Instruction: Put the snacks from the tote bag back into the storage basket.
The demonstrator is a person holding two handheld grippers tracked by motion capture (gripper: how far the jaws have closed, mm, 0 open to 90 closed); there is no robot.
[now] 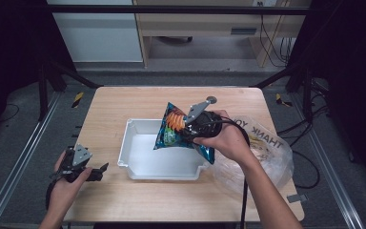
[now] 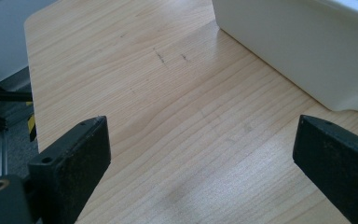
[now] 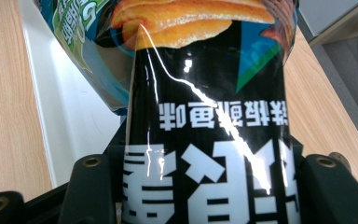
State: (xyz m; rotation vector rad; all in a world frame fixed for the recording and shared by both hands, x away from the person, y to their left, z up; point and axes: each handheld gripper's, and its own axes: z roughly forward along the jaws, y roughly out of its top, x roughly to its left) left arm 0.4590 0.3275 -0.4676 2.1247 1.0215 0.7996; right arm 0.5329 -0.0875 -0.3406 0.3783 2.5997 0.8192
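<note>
Glossy black and teal, the chip bag (image 1: 174,128) hangs in the air right over the white bin (image 1: 138,164), tilted, with its printed front facing the left side of the table. It's pinched by the right gripper (image 1: 188,129), whose jaws are closed about as tight as they go on the bag's right-hand side. In the right gripper view the bag (image 3: 205,140) sits squarely between the two black jaws and runs straight up and away from them, text upside down, with the bin's pale wall underneath. That bin rests mid-table on the wooden table (image 1: 124,102). A crinkly clear plastic bag (image 1: 267,152) lies just right of the bin, under the person's right forearm. Way off at the near left corner, the left gripper (image 1: 100,169) hovers low with jaws spread wide, nothing between them, the bin's (image 2: 307,51) corner ahead of it.
</note>
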